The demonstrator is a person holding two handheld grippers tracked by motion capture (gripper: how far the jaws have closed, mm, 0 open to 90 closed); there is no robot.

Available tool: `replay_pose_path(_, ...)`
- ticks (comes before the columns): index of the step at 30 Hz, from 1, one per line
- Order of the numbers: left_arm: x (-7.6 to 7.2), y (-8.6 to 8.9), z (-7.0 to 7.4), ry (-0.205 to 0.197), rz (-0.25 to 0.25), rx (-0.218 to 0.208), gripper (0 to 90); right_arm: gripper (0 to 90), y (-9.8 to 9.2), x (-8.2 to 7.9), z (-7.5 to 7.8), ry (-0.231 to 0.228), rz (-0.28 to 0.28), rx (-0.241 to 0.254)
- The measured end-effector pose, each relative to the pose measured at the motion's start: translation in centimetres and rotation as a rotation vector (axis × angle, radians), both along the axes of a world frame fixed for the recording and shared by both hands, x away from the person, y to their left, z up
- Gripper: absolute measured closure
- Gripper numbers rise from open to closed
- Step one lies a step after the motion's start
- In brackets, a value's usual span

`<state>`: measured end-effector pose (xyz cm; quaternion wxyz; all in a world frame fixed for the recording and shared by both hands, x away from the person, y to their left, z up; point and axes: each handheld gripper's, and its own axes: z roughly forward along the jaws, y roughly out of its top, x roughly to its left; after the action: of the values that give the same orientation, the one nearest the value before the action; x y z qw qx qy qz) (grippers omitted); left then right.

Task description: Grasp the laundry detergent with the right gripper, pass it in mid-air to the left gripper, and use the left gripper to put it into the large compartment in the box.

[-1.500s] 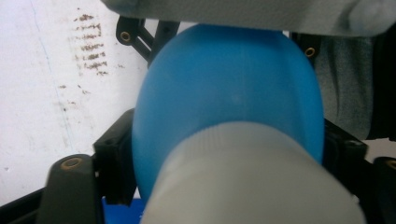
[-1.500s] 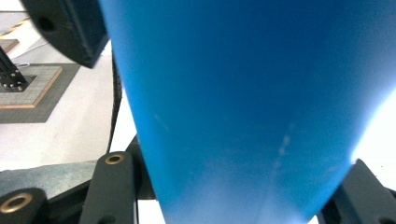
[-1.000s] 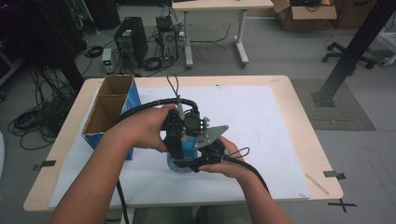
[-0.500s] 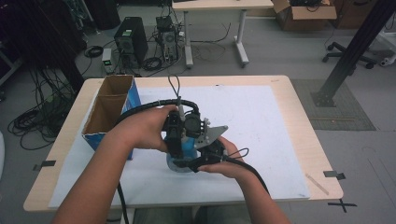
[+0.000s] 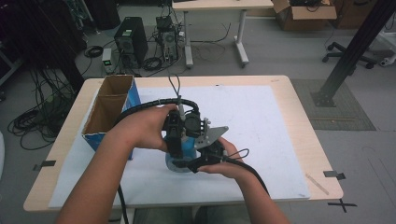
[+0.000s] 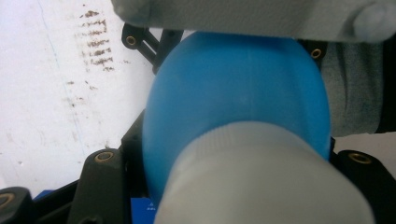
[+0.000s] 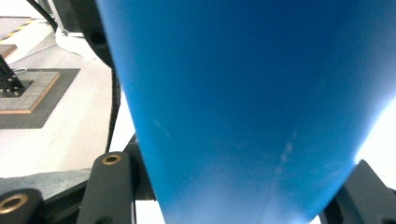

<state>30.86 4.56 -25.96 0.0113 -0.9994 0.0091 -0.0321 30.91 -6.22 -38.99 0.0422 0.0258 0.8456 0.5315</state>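
Left gripper [image 5: 175, 144]: jaws closed on the blue bottle [image 5: 187, 147], one black jaw at each side of its body in the left gripper view; points down at the desk.
Right gripper [image 5: 198, 161]: jaws closed on the same blue bottle from the other side, the blue wall pressed between its two black jaws in the right gripper view; they have just eased open a little, bottle between them all the while.
Blue bottle: rounded blue body [image 6: 238, 93] with a pale ribbed cap [image 6: 261, 177] nearest the left gripper's camera; held between both grippers, low over the white sheet, near the desk's front middle. Whether it touches the sheet cannot be told.
Hands: left hand [image 5: 147, 126] and right hand [image 5: 224, 161] meet at the bottle.
White sheet [image 5: 261, 121]: covers most of the desk [image 5: 299, 100].
Cardboard box [image 5: 108, 112]: open-topped, blue-sided, on the desk's left part, just beside the left forearm.
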Motion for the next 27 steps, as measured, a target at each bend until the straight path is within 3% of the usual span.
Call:
replay_pose_path(4, 0.1, -0.1, 0.0, 0.000, 0.005, -0.003, 39.6, 37.6, -0.1, 0.0, -0.3, 0.006, -0.007, 0.035)
replay_pose_path(5, 0.1, -0.1, 0.0, 0.000, 0.008, 0.001, 39.6, 30.8, -0.2, -0.2, -0.4, 0.015, 0.003, 0.044)
replay_pose_path(7, 0.1, -0.1, 0.0, -0.002, 0.010, -0.003, 39.6, 29.8, -0.2, 0.0, -0.5, 0.001, 0.008, 0.041)
replay_pose_path(15, 0.1, -0.3, 0.2, -0.001, 0.016, -0.011, 39.5, 21.6, -0.7, -0.2, -0.9, 0.025, -0.011, 0.085)
replay_pose_path(27, 0.1, -0.3, 0.6, -0.007, 0.018, -0.009, 39.5, 10.2, -1.3, 0.1, -0.8, 0.028, -0.021, 0.101)
